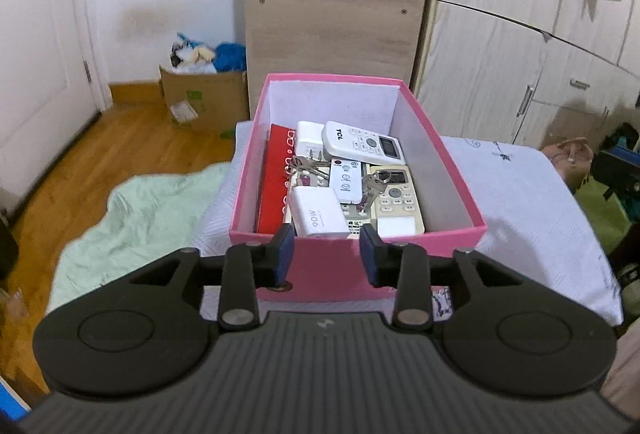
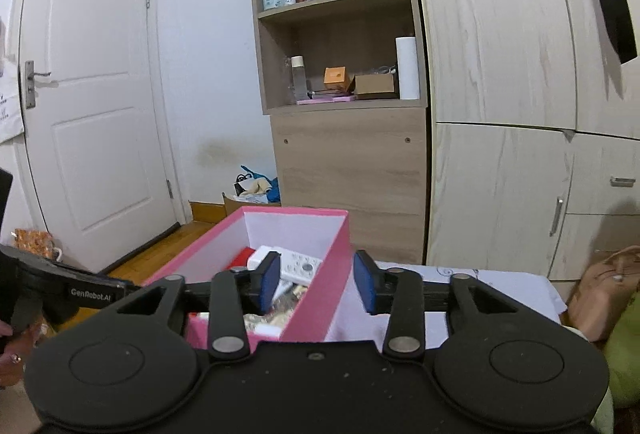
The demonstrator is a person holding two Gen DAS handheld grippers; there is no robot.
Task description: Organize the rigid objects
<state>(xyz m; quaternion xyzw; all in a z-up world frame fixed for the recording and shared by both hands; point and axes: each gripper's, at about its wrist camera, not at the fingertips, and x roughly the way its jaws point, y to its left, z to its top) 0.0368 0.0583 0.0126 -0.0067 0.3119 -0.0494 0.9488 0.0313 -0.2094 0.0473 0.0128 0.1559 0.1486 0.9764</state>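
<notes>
The left hand-held gripper [image 1: 326, 254] has its blue-padded jaws spread, nothing between them, and they sit apart just in front of the near wall of an open pink cardboard box with a white lining [image 1: 440, 169]. Directly beyond that gripper, inside the box, lie a white TCL remote control with a small screen [image 1: 362, 143], a cream remote control with rows of buttons [image 1: 400, 197], a small white remote [image 1: 346, 179], a white rectangular charger block [image 1: 316, 213], a red flat booklet [image 1: 274, 177] standing along the left wall, and metal keys [image 1: 308, 163]. The box rests on a white patterned bed cover [image 1: 532, 193]. The right hand-held gripper [image 2: 316, 282] is also spread and empty; the box's pink right wall [image 2: 320, 294] runs between its jaws without clear contact, one jaw over the contents and the other outside.
</notes>
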